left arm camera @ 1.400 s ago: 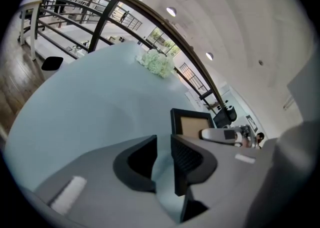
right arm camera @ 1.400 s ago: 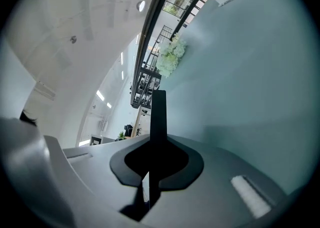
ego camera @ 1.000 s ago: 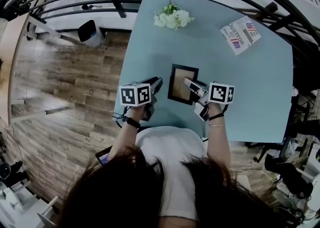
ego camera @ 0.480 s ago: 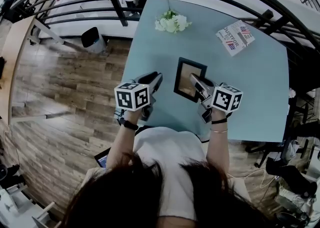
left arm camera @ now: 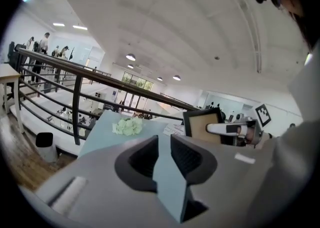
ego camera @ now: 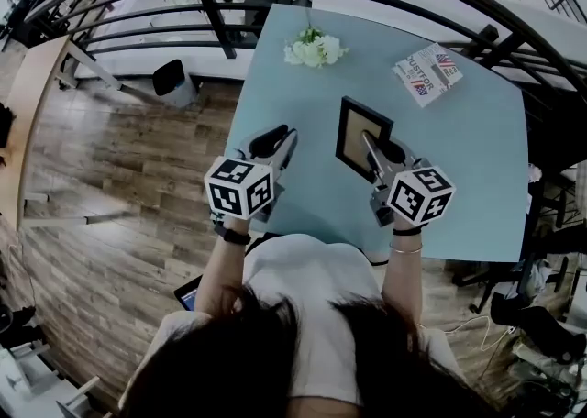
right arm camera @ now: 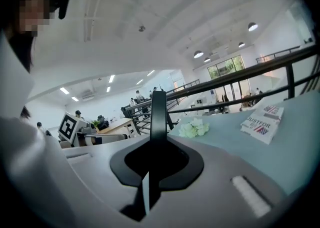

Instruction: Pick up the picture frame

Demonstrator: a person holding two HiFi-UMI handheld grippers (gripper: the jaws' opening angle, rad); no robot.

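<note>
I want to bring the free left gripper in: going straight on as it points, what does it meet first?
Probably nothing soon: the left gripper, jaws open, aims over the table, between the flowers and the picture frame. Depth unclear.

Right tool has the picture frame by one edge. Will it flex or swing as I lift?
Probably stiff: the picture frame looks like a rigid flat rectangle. Pinched at one edge by the right tool, it may pivot or slip. Any glass front would be fragile.
</note>
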